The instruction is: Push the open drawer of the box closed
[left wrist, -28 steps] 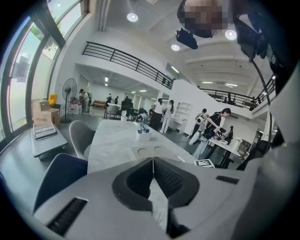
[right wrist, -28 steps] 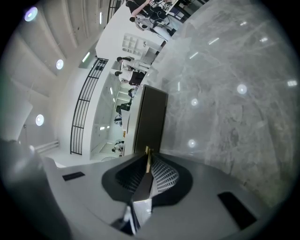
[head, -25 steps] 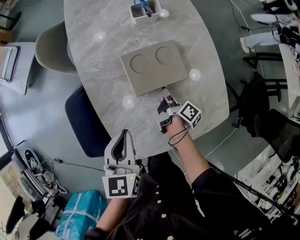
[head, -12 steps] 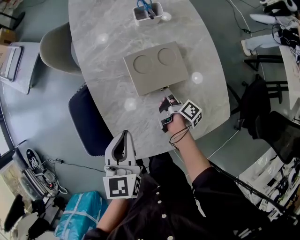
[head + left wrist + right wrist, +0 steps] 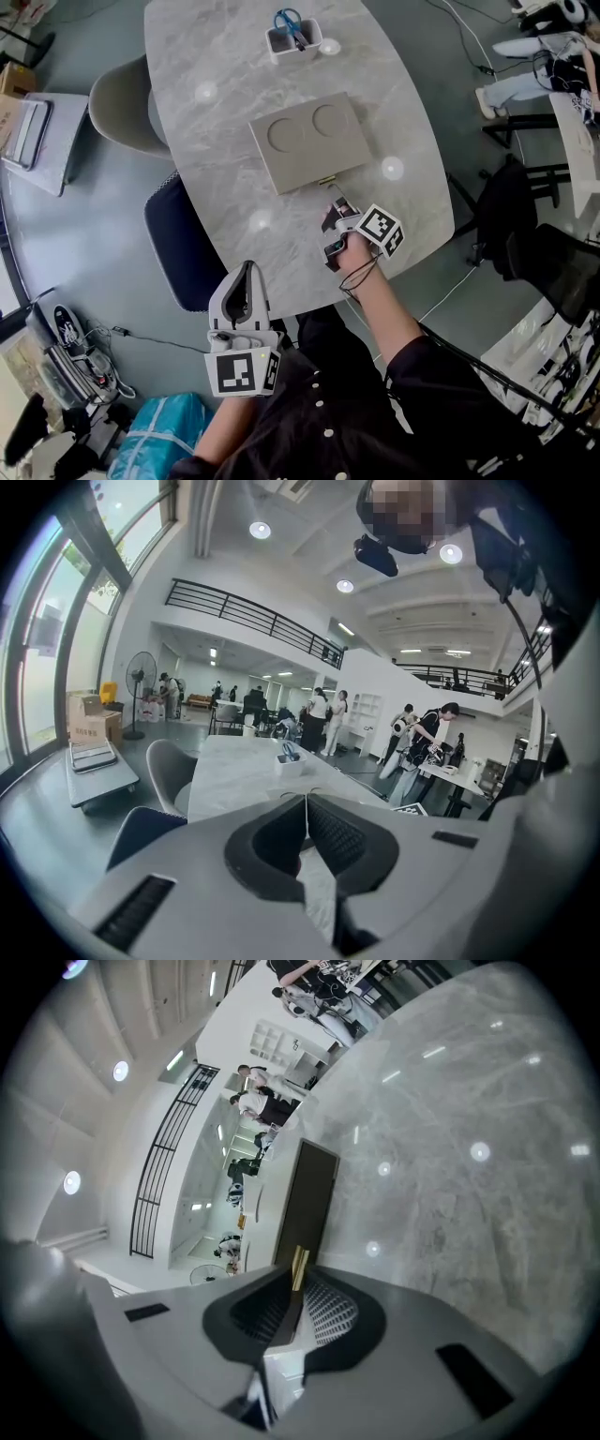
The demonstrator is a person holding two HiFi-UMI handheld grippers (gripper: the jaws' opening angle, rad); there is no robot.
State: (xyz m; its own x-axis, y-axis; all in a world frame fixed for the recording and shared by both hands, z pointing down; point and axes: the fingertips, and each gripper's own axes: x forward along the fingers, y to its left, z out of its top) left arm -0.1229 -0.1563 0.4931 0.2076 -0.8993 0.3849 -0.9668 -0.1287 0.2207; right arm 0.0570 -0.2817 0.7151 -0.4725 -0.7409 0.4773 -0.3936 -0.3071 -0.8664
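A flat grey-beige box with two round hollows in its top lies in the middle of the marble table. A small gold drawer handle sticks out of its near side, and the drawer front looks about flush with the box. My right gripper is shut, its tips just in front of that handle. In the right gripper view the gold handle stands at the closed tips of the right gripper, before the dark box side. My left gripper is shut and empty, held off the table near my body; the left gripper view shows its closed tips.
A white holder with blue scissors stands at the table's far end. A grey chair and a dark blue chair sit along the table's left edge. A black chair and cables are on the floor to the right.
The head view has shifted a little. My right gripper stays just in front of the handle, and the left gripper has not moved.
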